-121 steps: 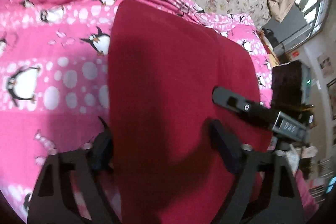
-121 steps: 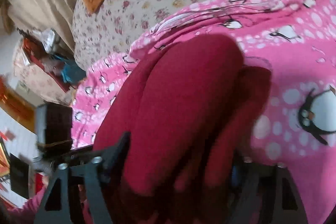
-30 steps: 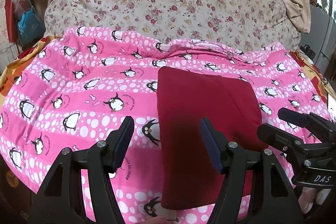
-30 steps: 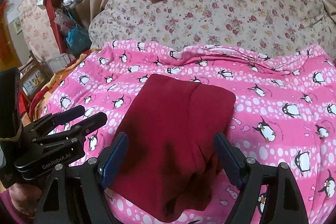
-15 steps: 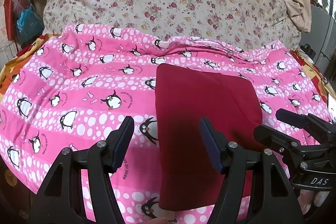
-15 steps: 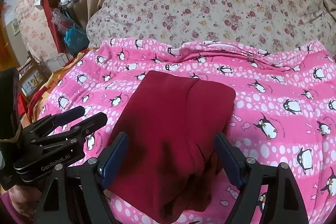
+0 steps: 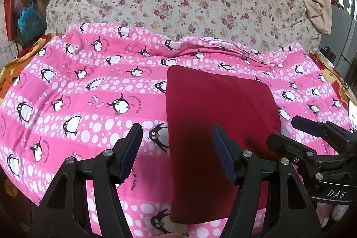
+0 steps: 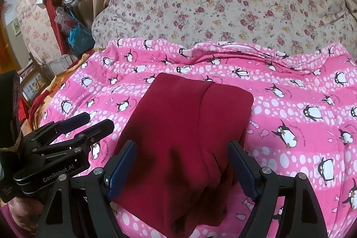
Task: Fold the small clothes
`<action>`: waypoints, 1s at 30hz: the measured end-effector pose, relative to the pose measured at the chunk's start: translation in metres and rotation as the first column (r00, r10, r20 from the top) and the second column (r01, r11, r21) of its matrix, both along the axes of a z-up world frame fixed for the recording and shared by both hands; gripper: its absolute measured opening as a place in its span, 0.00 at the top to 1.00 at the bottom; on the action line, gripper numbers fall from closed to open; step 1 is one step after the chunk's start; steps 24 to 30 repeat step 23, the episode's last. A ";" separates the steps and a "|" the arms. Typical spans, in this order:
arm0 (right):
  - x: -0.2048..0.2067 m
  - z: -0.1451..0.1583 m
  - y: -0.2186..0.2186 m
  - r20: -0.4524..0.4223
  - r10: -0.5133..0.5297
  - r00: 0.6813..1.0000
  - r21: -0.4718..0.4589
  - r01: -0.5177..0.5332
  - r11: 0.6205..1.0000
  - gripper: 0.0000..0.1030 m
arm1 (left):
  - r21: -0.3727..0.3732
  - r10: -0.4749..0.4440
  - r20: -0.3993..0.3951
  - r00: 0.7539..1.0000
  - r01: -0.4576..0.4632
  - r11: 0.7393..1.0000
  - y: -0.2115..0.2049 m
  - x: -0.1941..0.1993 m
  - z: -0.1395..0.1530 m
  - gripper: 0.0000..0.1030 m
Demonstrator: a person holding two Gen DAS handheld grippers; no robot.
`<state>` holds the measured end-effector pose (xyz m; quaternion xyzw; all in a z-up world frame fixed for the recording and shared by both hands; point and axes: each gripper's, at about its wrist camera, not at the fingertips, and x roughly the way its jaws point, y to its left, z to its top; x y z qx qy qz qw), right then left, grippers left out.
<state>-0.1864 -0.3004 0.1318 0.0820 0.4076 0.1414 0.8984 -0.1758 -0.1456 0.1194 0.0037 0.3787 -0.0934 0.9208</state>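
Dark red fleece garment [image 7: 214, 117], folded into a long rectangle, lies on the pink penguin-print quilt [image 7: 89, 90] ahead of the left gripper [image 7: 177, 152], whose jaws stand apart and empty with the cloth's left edge running between them; the next fold would likely go best by pinching only the near corner, through all layers; from the right wrist, the right gripper [image 8: 181, 167], jaws also apart and empty, straddles the garment's near end, where the right-hand layers bunch loosely [image 8: 223, 173], so gather that slack before lifting, and raise both corners level
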 end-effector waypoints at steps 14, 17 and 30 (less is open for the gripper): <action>0.006 -0.004 0.003 -0.014 0.001 1.000 0.002 -0.001 1.000 0.21 | -0.007 0.001 -0.008 1.000 -0.001 1.000 0.000 0.004 -0.001 0.37; 0.008 -0.007 0.004 -0.021 0.003 1.000 0.002 -0.003 1.000 0.21 | -0.005 -0.003 -0.005 1.000 0.003 1.000 0.001 0.005 -0.001 0.37; 0.010 -0.011 0.004 -0.032 0.005 0.999 0.004 -0.005 1.000 0.21 | -0.003 -0.007 -0.004 1.000 0.007 1.000 0.001 0.009 -0.003 0.37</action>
